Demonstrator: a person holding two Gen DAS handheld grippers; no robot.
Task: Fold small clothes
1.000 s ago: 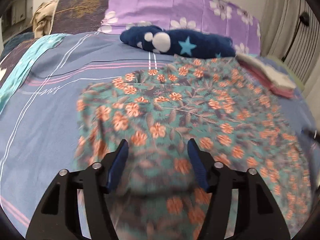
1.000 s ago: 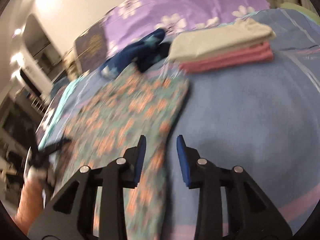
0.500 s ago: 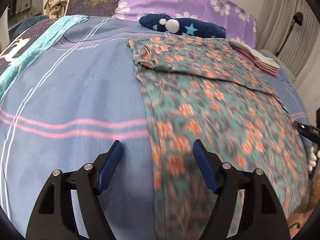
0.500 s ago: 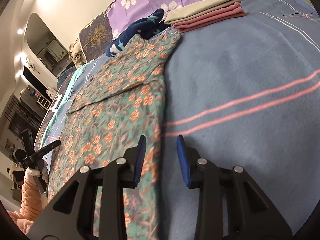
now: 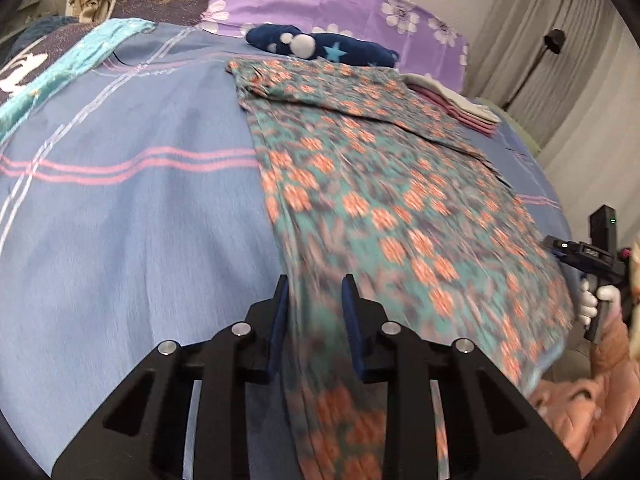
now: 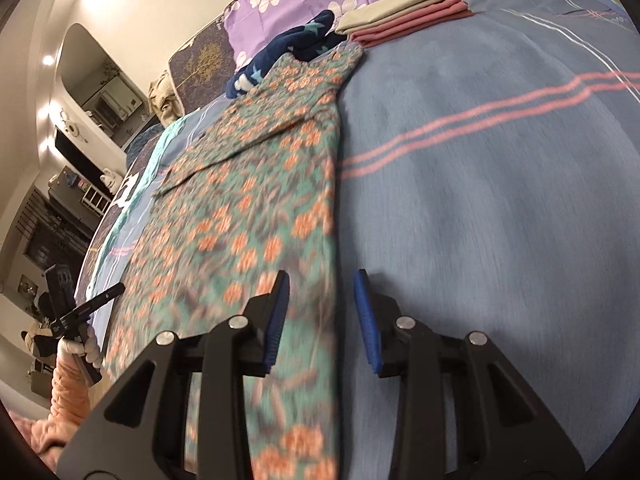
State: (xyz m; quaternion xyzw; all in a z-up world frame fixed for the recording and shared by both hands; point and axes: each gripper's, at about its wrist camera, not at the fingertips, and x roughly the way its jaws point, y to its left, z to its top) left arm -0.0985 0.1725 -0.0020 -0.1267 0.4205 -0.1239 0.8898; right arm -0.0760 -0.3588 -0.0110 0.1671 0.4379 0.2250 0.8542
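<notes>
The floral garment (image 5: 380, 200) is spread flat on the bed (image 5: 132, 216). Its near edges are straddled by the left gripper (image 5: 314, 312) and right gripper (image 6: 322, 312), both narrowly parted, neither clamped.

We see the teal cotton garment printed with orange flowers (image 5: 384, 208) smeared by motion blur near both cameras, its near hem running out past the bottom edge of each view. The navy star-patterned plush bundle (image 5: 320, 46) is partly hidden behind the garment's far end. The stack of folded pink and cream cloths (image 6: 404, 20) is cut by the upper border in the right wrist view.
</notes>
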